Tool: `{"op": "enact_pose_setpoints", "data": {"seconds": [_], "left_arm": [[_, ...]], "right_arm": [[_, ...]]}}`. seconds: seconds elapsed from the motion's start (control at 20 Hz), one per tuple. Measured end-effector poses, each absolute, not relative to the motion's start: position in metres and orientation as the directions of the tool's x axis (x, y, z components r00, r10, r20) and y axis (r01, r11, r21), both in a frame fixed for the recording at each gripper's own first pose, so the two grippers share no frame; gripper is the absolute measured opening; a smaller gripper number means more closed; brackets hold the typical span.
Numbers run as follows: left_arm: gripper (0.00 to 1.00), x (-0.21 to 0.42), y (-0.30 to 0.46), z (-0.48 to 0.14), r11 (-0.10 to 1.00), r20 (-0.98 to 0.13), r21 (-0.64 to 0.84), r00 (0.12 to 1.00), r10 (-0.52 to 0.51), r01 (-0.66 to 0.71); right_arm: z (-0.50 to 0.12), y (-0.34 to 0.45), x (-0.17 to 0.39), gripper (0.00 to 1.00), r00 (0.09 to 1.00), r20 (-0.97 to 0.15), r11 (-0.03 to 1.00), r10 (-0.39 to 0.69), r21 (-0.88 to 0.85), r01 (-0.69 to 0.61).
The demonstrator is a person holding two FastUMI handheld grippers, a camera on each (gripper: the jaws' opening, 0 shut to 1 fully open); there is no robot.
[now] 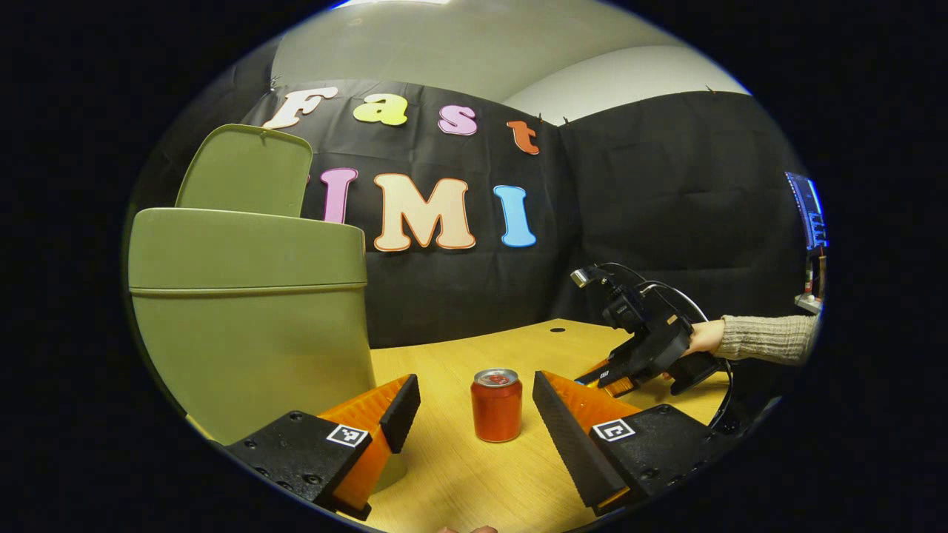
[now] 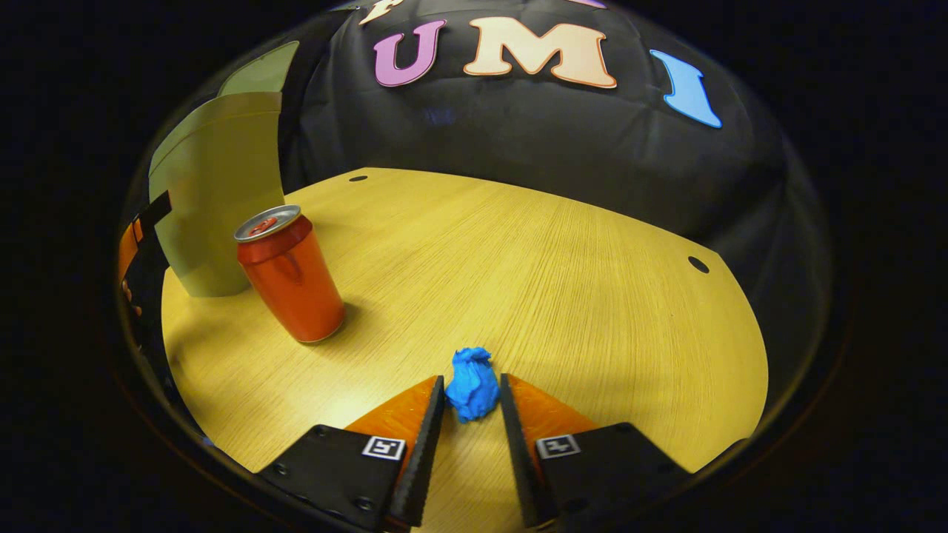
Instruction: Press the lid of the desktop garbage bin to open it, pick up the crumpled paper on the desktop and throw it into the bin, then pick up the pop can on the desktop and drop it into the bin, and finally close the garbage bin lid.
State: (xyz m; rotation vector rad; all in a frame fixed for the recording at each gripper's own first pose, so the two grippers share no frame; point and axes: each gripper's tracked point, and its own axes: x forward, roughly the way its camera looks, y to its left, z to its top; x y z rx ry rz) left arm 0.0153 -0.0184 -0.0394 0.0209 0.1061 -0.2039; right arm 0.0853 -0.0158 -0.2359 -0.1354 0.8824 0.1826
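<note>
Desktop [image 2: 563, 252]: can [image 2: 290, 274] beside open bin [image 1: 252, 311].

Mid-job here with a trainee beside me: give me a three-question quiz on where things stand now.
1. True or false: the bin lid is up.
2. What sits between the right gripper fingers: A) pop can, B) crumpled paper, C) nothing?
3. Fill in: the pop can stands ____ on the table, ahead of the open left gripper.

Key: 1 true. 2 B, the crumpled paper, both fingers pressing on it. 3 upright.
</note>
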Motion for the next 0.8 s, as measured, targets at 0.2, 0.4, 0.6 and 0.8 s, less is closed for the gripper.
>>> {"op": "enact_pose_setpoints", "data": {"seconds": [0.2,0.4,0.6,0.8], "left_arm": [[0.94,0.016,-0.018,-0.044,0.979,-0.119,0.003,0.972,-0.201,0.203],[0.94,0.016,-0.017,-0.045,0.980,-0.126,-0.003,0.972,-0.199,0.200],[0.94,0.015,-0.021,-0.048,0.978,-0.137,-0.014,0.969,-0.207,0.207],[0.94,0.013,-0.027,-0.050,0.975,-0.147,-0.031,0.964,-0.224,0.221]], "right_arm": [[-0.236,-0.014,0.085,0.27,0.616,-0.780,0.977,0.108,-0.032,-0.212],[-0.223,-0.017,0.088,0.12,0.641,-0.762,0.980,0.096,-0.040,-0.195],[-0.183,-0.009,0.093,0.12,0.693,-0.712,0.977,0.113,-0.048,-0.209],[-0.128,0.009,0.105,0.12,0.749,-0.644,0.971,0.156,-0.038,-0.235]]}}
